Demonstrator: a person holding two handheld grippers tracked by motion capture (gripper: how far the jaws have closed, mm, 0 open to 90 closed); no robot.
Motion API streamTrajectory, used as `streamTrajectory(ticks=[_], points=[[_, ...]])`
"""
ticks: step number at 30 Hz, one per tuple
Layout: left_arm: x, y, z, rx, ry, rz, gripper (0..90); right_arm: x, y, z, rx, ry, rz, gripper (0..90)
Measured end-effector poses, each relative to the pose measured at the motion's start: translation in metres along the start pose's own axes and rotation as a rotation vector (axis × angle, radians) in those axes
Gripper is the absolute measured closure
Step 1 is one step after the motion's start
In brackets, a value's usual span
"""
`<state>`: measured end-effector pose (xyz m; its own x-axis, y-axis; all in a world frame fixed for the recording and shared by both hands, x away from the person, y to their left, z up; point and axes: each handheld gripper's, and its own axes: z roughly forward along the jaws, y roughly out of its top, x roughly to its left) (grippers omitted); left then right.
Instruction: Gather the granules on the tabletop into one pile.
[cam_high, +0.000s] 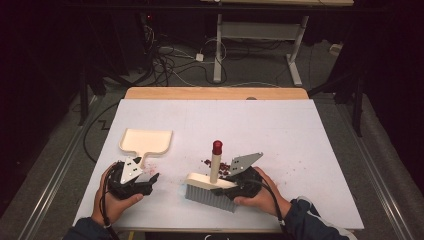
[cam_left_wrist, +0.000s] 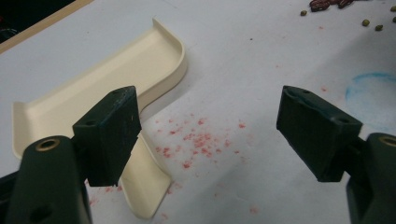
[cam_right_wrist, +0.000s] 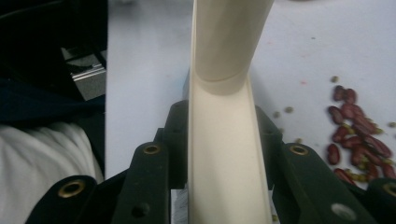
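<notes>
Brush (cam_high: 212, 186) sits near the table's (cam_high: 310, 150) front edge, about mid-width, bristles down, handle up w/ a red cap. Your right gripper (cam_high: 227, 187) is clamped on the brush's cream back; in the right gripper view both jaws press the cream bar (cam_right_wrist: 224, 154) flat between them. It looks like light, stiff plastic w/ a smooth finish, so it could slip or twist if you push hard; I'd say the flat back is the best hold, not the round handle. Bristles are soft and will splay under pressure. Beans (cam_high: 220, 166) lie just behind the brush, red crumbs scattered around. Dustpan (cam_high: 146, 142) lies toward the front-left, its handle pointing at your left gripper (cam_high: 150, 179), whose jaws stand wide apart w/ nothing between them, one jaw over the pan's handle (cam_left_wrist: 149, 186).
</notes>
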<state>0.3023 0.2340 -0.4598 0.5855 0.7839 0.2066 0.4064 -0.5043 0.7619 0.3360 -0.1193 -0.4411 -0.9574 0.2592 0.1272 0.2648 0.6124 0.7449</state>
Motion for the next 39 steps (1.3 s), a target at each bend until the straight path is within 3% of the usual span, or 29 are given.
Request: streamTrajectory(ticks=[7,15,20,29,36,39], points=[[-0.001,0.000,0.001,0.004,-0.004,0.010,20.7,-0.022,0.000,-0.009,-0.013,-0.056,-0.010,67.3],[-0.002,0.000,0.002,0.007,-0.005,0.017,20.7,-0.031,0.002,-0.021,-0.024,-0.126,-0.030,67.6],[-0.002,0.000,0.001,0.006,-0.005,0.018,20.7,-0.033,0.003,-0.034,-0.061,-0.159,-0.026,67.6],[-0.002,0.000,0.000,0.006,-0.002,0.021,20.7,-0.038,-0.005,-0.073,-0.121,-0.344,-0.012,67.5],[-0.002,0.000,0.000,0.004,-0.001,0.018,20.7,-0.043,-0.025,-0.079,-0.061,-0.530,0.014,67.6],[-0.002,0.001,-0.001,0.005,0.000,0.021,20.7,-0.043,-0.029,-0.073,-0.031,-0.578,0.022,67.5]])
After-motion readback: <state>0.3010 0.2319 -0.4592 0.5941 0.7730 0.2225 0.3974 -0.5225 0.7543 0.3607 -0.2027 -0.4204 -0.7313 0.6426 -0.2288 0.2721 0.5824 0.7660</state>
